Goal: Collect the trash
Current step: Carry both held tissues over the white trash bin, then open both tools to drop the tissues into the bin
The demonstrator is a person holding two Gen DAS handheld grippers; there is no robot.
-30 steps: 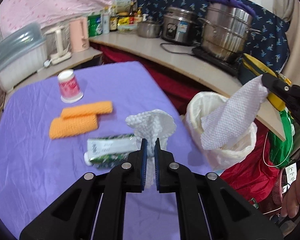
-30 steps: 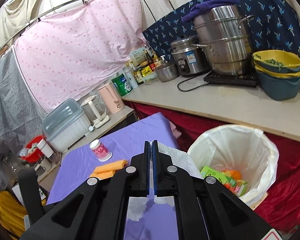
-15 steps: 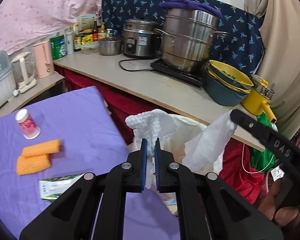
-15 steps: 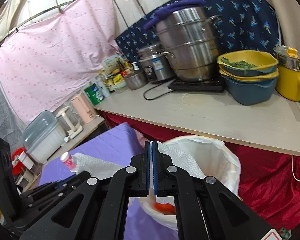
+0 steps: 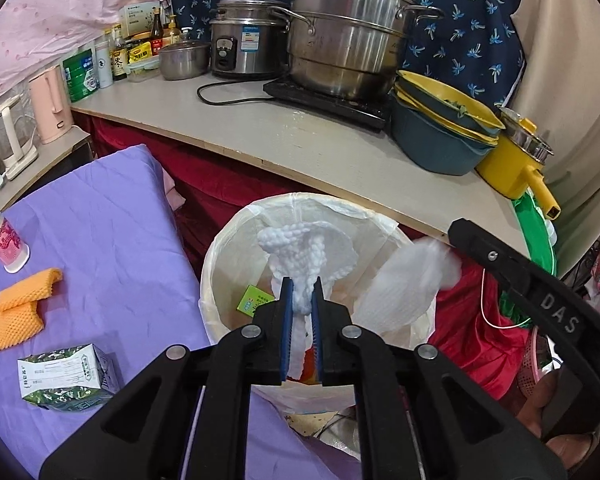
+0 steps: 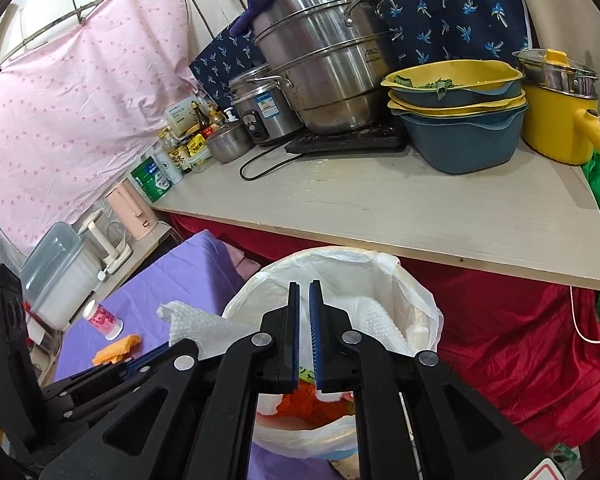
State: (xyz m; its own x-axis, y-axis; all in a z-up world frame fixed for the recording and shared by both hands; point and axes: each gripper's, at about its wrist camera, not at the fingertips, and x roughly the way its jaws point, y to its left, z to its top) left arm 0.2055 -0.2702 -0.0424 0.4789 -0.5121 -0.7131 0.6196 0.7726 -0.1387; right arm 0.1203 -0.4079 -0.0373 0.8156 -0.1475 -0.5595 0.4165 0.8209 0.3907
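Note:
My left gripper (image 5: 301,286) is shut on a crumpled white paper towel (image 5: 306,254) and holds it over the white-lined trash bin (image 5: 226,240). My right gripper (image 6: 304,290) is slightly open and empty above the same bin (image 6: 416,280). A second white paper towel (image 5: 404,286) is falling from it into the bin; it also shows in the right wrist view (image 6: 374,316). Orange and green trash (image 6: 308,402) lies in the bin. On the purple table (image 5: 100,216) lie orange sponges (image 5: 20,306), a green-white carton (image 5: 64,376) and a pink cup (image 5: 6,246).
A wooden counter (image 6: 380,204) behind the bin carries a steel steamer pot (image 6: 324,76), a rice cooker (image 5: 244,56), stacked blue and yellow basins (image 6: 456,120), a yellow pot (image 6: 556,112) and bottles. Red cloth (image 6: 520,344) hangs below. A pink kettle (image 5: 50,104) stands at the left.
Both grippers moved from the table to over the bin. My right gripper opened and let go of its paper towel, which drops into the bin. My left still holds its towel.

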